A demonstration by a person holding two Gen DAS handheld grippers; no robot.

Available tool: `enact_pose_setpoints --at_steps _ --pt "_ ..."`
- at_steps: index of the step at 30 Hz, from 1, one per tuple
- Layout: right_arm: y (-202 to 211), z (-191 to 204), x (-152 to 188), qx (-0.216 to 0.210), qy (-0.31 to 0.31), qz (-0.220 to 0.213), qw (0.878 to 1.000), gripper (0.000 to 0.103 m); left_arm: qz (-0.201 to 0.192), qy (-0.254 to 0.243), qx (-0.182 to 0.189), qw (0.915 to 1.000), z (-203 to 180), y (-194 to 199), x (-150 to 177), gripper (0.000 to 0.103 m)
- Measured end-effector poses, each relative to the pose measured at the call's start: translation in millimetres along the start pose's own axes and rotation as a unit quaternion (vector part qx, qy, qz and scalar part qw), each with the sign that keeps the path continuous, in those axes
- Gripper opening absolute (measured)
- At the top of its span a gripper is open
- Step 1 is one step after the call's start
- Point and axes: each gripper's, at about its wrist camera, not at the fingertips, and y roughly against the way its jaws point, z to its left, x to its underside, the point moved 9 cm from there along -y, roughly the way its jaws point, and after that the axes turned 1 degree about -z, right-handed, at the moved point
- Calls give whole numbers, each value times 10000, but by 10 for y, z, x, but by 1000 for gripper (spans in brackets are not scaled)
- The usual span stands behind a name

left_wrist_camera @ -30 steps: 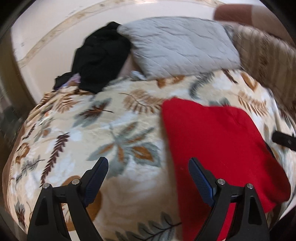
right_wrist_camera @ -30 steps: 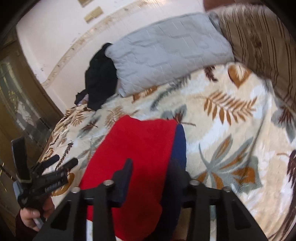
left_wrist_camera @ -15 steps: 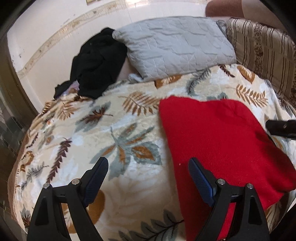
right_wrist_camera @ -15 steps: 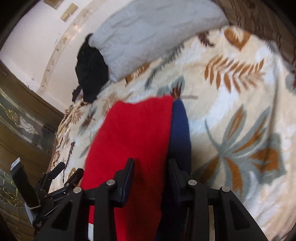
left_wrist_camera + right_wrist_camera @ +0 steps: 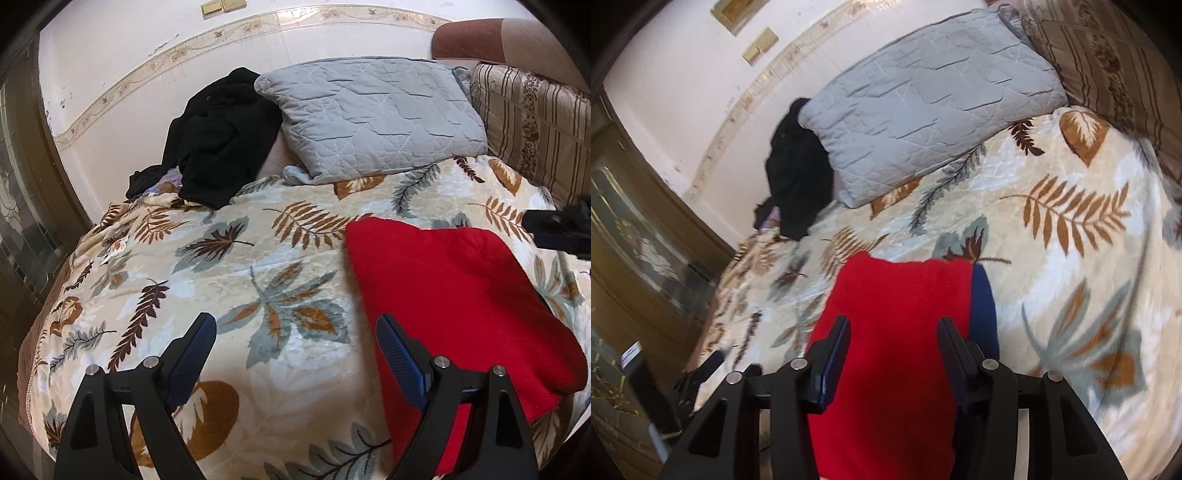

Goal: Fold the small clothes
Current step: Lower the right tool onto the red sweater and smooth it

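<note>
Bed with leaf-print blanket (image 5: 258,266), white wall far. Red garment (image 5: 450,295) folded flat on blanket at right, near edge hanging toward bed edge; blue layer (image 5: 983,306) peeking out along right side in right wrist view. Right gripper (image 5: 894,332) above red garment's near part, jaws just been opening, now half apart, fabric seen between them but not pinched. Left gripper (image 5: 295,343) wide, empty, above bare blanket just left of red edge. Black clothes (image 5: 218,136) heaped far left beside grey pillow (image 5: 369,118); striped cushion (image 5: 535,129) far right.

Risks, judged: released fold springing open, thick fleece-like fabric. Near edge sliding off bed if nudged. Right fingers snagging top layer on pull-back, dragging red off blue. Left fingers catching plush blanket instead of garment on next grab.
</note>
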Motion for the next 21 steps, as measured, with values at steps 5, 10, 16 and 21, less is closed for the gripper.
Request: enact_pose_setpoints --at_steps 5,10,16,21 --pt "-508 -151 -136 92 -288 623 9976 53 78 -71 -53 9999 17 -80 16 89" --pt "-989 -269 -76 358 -255 1174 9921 52 128 -133 -92 9998 20 -153 15 89" --pt "-899 -203 -110 295 -225 1042 9939 52 210 -112 -7 9997 11 -170 44 89" --pt "-509 -271 -120 31 -464 802 9957 69 400 190 587 9973 -31 -156 88 89"
